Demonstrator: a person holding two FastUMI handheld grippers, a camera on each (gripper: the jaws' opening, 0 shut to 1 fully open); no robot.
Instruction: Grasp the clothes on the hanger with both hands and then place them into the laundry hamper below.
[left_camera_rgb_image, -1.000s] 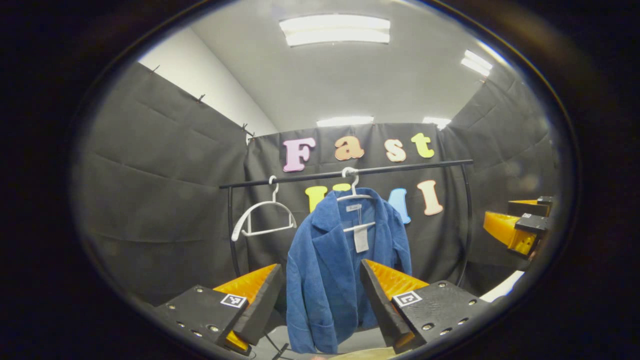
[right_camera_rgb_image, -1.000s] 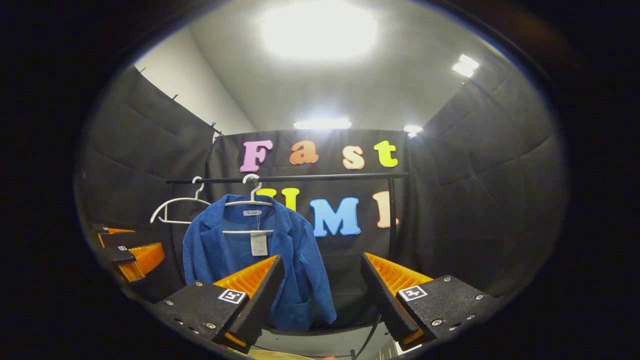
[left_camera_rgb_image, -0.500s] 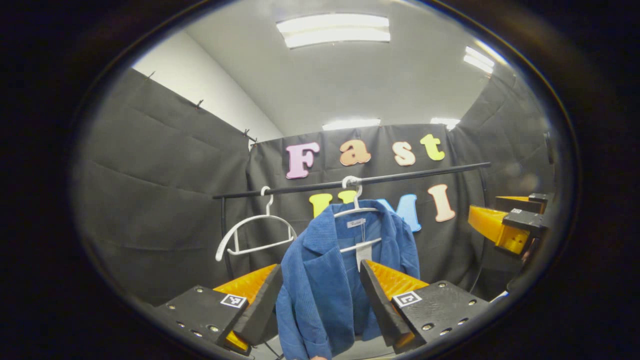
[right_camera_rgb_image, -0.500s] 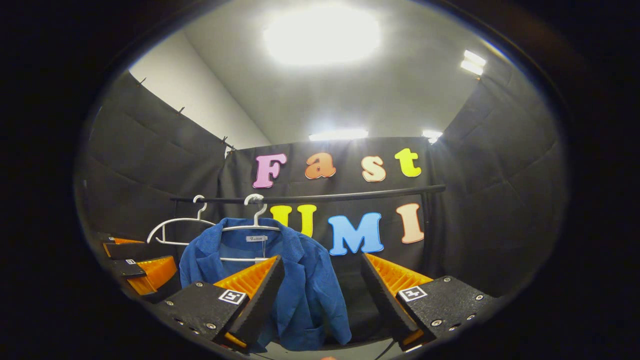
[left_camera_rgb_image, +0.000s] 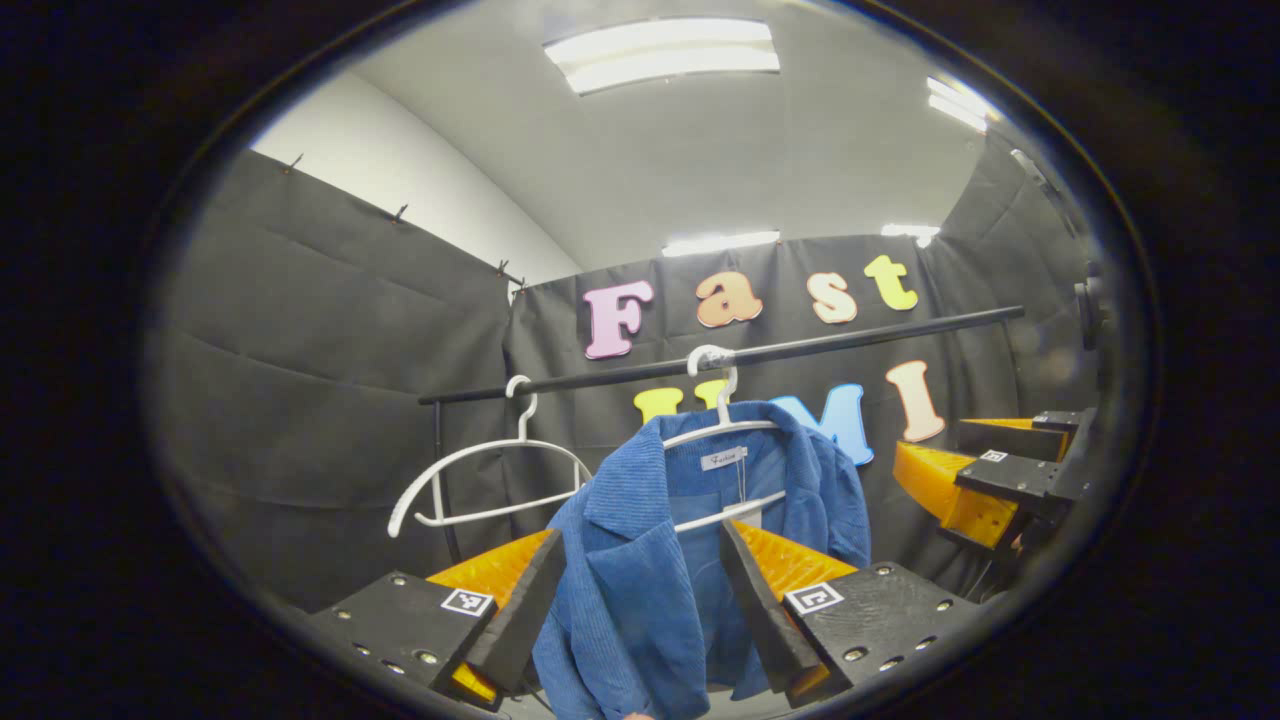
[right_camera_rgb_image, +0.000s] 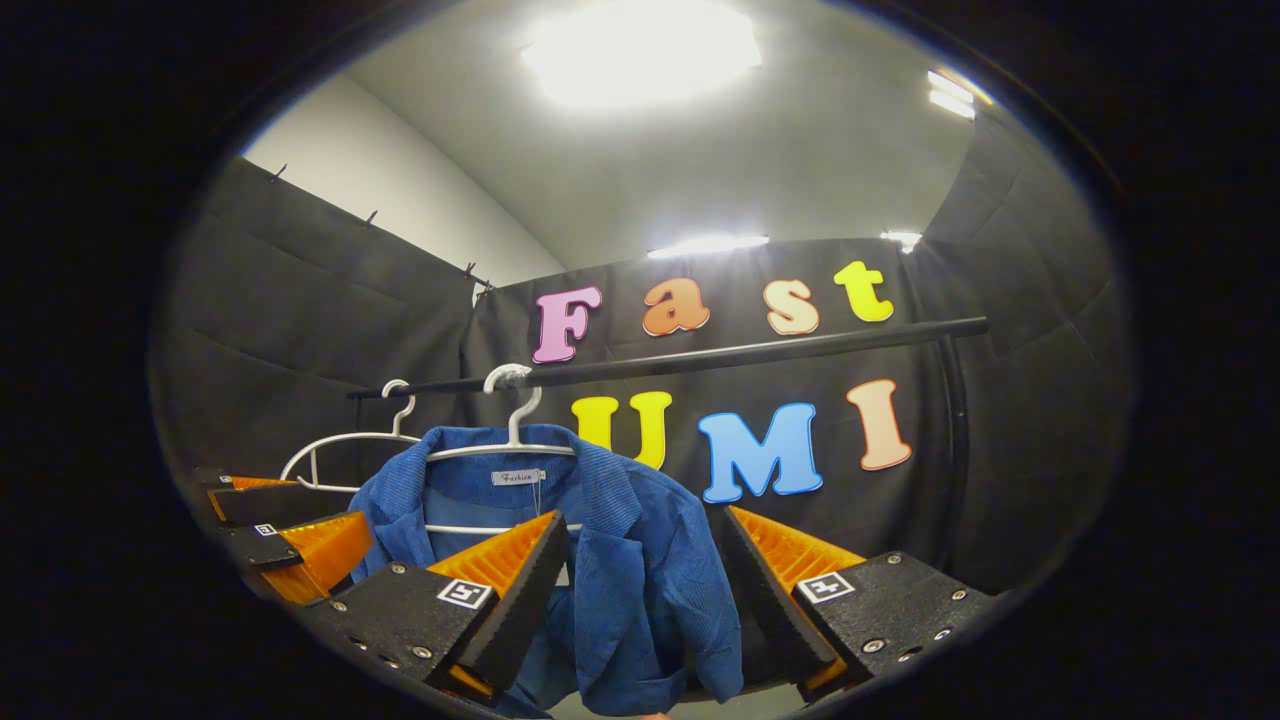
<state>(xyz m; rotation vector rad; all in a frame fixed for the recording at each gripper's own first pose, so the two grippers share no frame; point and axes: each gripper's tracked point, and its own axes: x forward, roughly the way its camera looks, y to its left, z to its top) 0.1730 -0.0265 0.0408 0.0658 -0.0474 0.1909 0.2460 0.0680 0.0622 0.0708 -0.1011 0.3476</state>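
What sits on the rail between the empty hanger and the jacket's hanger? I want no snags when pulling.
Nothing: in the left gripper view the rail is bare between the empty hanger and the hanger carrying the blue jacket.

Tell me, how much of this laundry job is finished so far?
Nothing is finished: the blue jacket hangs on its white hanger from the black rail. In hand: the left gripper and right gripper are open around its fabric. Left: grasping it, lifting it off, and dropping it into the hamper.
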